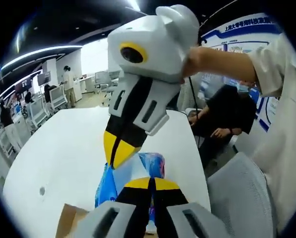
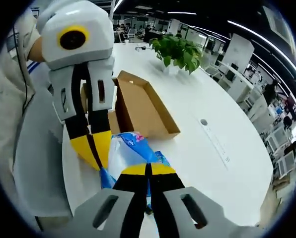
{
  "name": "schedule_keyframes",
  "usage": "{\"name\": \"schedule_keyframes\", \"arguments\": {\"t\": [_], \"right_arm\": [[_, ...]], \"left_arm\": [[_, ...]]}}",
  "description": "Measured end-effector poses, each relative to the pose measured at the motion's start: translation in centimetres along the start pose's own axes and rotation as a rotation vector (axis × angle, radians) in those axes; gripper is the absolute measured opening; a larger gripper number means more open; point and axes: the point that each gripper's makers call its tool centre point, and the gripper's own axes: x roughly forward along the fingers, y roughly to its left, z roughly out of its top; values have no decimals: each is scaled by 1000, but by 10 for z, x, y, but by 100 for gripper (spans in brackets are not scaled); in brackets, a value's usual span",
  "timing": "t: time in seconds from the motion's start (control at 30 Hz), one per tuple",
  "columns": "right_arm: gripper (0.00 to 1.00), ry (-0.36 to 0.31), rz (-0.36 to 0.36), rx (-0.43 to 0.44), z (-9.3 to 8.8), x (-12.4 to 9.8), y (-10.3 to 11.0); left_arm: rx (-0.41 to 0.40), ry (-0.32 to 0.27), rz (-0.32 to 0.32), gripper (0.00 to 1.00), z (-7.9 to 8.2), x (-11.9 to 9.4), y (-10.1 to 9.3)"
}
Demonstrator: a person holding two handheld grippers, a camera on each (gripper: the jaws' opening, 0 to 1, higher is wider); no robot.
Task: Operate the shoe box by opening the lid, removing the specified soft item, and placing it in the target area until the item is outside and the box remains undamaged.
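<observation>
In the left gripper view, my left gripper [image 1: 149, 184] rises from the bottom with its yellow tips together, clamped on the near edge of the blue-and-white soft pack [image 1: 138, 173]. The right gripper [image 1: 119, 153] comes in from above, its tips pinched narrow on the pack's far upper edge. The pack hangs between the two, over the white table [image 1: 63, 148]. A corner of the brown shoe box [image 1: 68, 218] shows just below and to the side of the pack.

In the right gripper view, my right gripper [image 2: 149, 171] sits closed on the pack [image 2: 130, 148], and the left gripper [image 2: 96, 151] bites the pack from the opposite side, jaws narrow. The shoe box [image 2: 143, 111] lies open on the table [image 2: 207, 99], just beyond the pack; a potted plant [image 2: 178, 49] stands well past the box.

I judge the item already lifted clear of the box, so the step in hand is carrying it to the target area. To do it well I would move both hands together, keeping the pack slack rather than stretched so the film does not tear, stay above the box wall, and release only once the pack rests on the table beside the box.
</observation>
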Motion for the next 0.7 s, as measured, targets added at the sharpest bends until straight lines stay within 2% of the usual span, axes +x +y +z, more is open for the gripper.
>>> {"name": "schedule_keyframes", "arguments": {"t": [0.4, 0.7], "right_arm": [[0, 29, -46, 35, -36, -28, -30], [0, 64, -80, 58, -62, -44, -50]], "left_arm": [[9, -7, -45, 0, 32, 41, 3], [23, -4, -74, 0, 49, 68, 6]]}}
